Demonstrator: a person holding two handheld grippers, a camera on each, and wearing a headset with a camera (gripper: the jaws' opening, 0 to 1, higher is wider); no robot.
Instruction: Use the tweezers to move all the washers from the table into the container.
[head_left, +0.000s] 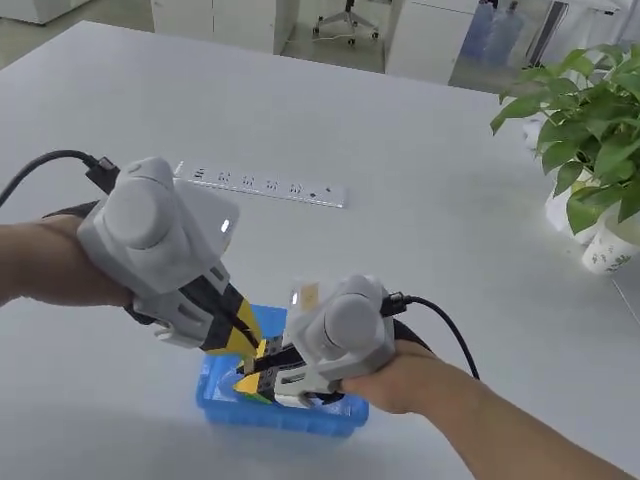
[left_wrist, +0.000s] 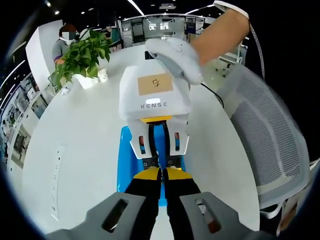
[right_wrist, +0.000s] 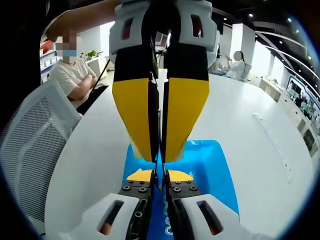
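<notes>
The white housing of the right hand-held gripper (left_wrist: 161, 163) reads "XENSE".

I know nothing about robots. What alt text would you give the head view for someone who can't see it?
Two hand-held tools, the left gripper and the right gripper, meet tip to tip over a blue container on a white table. A power strip lies farther back, and a potted plant stands at the right edge.

The left gripper (head_left: 250, 345) and right gripper (head_left: 256, 380) meet tip to tip over the blue container (head_left: 300, 418), crowding its mouth; bare table (head_left: 420, 230) all round; power strip (head_left: 262, 184) and plant (head_left: 590, 130) stand well clear.
</notes>
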